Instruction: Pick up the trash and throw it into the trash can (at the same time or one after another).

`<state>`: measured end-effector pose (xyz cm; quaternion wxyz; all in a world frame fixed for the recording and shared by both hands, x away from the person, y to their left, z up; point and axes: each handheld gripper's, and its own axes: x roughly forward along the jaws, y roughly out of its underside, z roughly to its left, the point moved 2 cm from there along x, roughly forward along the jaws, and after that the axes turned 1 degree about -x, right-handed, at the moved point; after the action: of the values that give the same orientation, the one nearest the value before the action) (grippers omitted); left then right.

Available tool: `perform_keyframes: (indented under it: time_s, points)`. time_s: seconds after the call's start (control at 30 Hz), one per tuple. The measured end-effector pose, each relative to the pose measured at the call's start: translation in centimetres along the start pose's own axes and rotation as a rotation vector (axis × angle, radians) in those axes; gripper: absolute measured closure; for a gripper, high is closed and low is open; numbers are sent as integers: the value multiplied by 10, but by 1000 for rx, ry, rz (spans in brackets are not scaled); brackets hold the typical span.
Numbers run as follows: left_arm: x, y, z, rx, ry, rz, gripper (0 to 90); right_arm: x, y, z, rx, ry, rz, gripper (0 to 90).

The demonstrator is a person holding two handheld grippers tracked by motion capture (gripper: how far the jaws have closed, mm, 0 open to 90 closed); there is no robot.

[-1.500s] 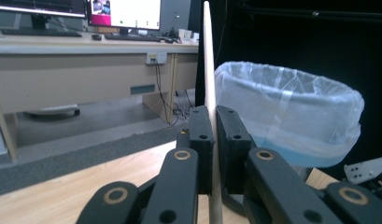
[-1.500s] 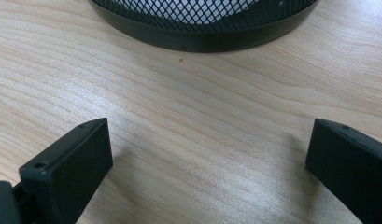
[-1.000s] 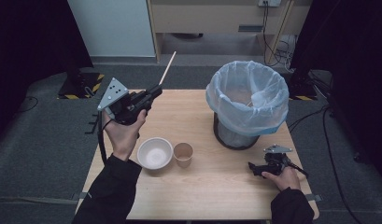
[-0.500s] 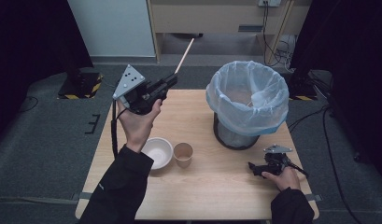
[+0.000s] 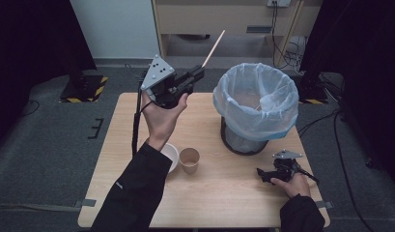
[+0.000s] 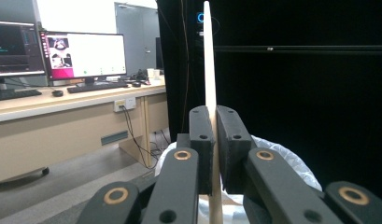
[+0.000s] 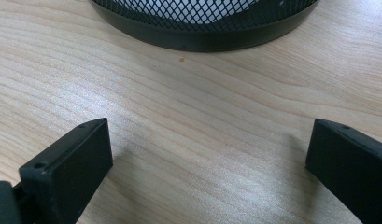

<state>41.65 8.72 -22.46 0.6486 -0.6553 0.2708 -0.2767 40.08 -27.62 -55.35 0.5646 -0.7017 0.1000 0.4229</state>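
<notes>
One skinny wooden stick (image 5: 213,46) is all we've got in hand right now, pinched between the jaws of the left gripper (image 5: 195,77), which is held up in the air above the far-left part of the table (image 5: 219,193), just left of the bin (image 5: 255,108) with its pale blue liner. In the left gripper view the pads are clamped tight on the stick (image 6: 209,65), gripping it low down so most of its length pokes out past the tips.

We'd guess it weighs next to nothing and is stiff but snappable, so no need to squeeze harder. Smooth wood in flat pads can swivel, and a hold this near one end lets the long free end wobble or lever around. A grab closer to the middle would be steadier, though for dropping it in the bin the end hold looks fine.

The right gripper (image 5: 270,174) sits on the table near the right front corner, jaws wide apart with bare wood between them in its own view. A white bowl (image 5: 172,153) and a paper cup (image 5: 189,159) sit near the middle front.
</notes>
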Motion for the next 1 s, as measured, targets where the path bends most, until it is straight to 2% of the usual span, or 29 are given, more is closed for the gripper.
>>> perform_keyframes:
  time_s: [0.43,0.8,1.0]
  points:
    - [26,-5,-10,20,16,3,852,0,0,0,0,0,0,7]
    - [53,0,-16,11,33,23,852,0,0,0,-1,0,0,7]
    - [69,1,-24,20,48,32,852,0,0,0,-1,0,-1,7]
